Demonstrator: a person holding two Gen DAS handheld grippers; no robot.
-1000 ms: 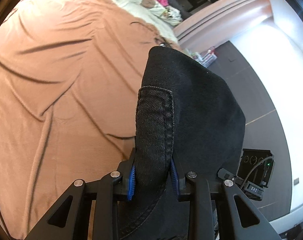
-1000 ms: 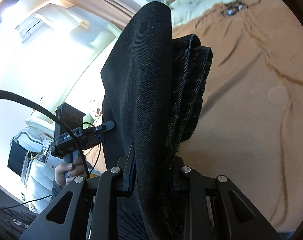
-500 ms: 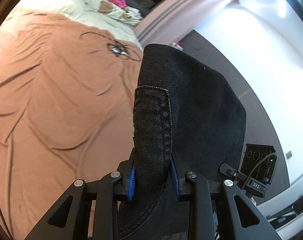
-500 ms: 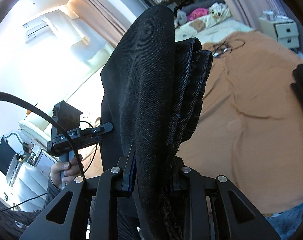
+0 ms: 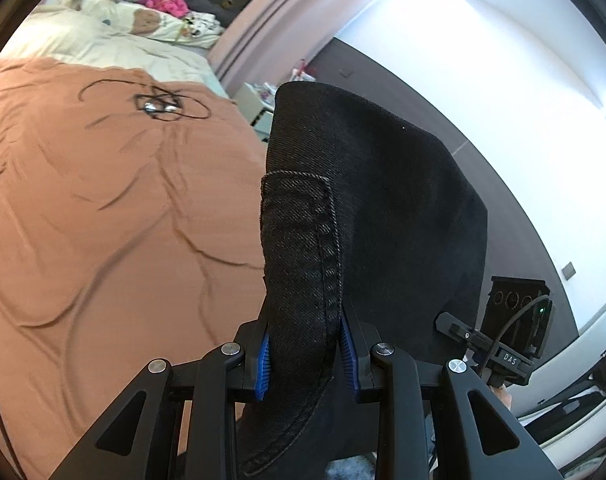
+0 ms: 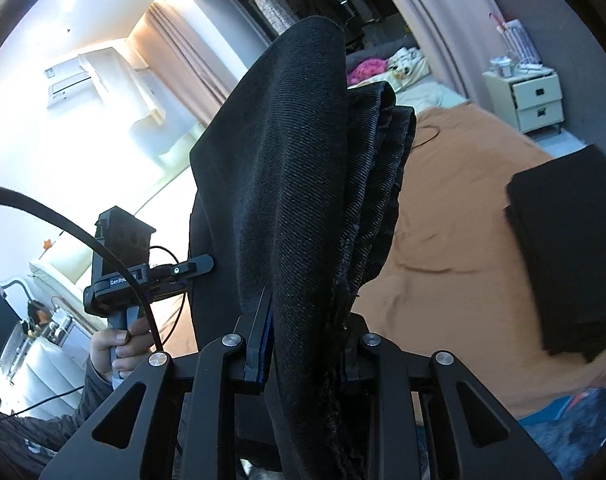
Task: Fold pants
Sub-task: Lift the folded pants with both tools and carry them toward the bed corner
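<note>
The black denim pants (image 5: 367,208) hang in the air above the bed, held by both grippers. My left gripper (image 5: 305,356) is shut on a stitched, hemmed edge of the pants. My right gripper (image 6: 303,354) is shut on a bunched, several-layer edge of the same pants (image 6: 299,168). The cloth stands up between each pair of jaws and hides much of both views. The left gripper also shows in the right wrist view (image 6: 143,272), held by a hand at the left.
The bed has a wrinkled brown sheet (image 5: 103,220). A tangled black cable (image 5: 159,104) lies on it far off. A folded black stack (image 6: 571,248) lies on the bed at the right. Pillows and plush toys (image 5: 135,16) are at the head; a nightstand (image 6: 531,96) stands beside.
Both grippers have lifted and tilted upward with the pants still gripped. The views now reach the head of the bed, the room walls and the folded black stack.
</note>
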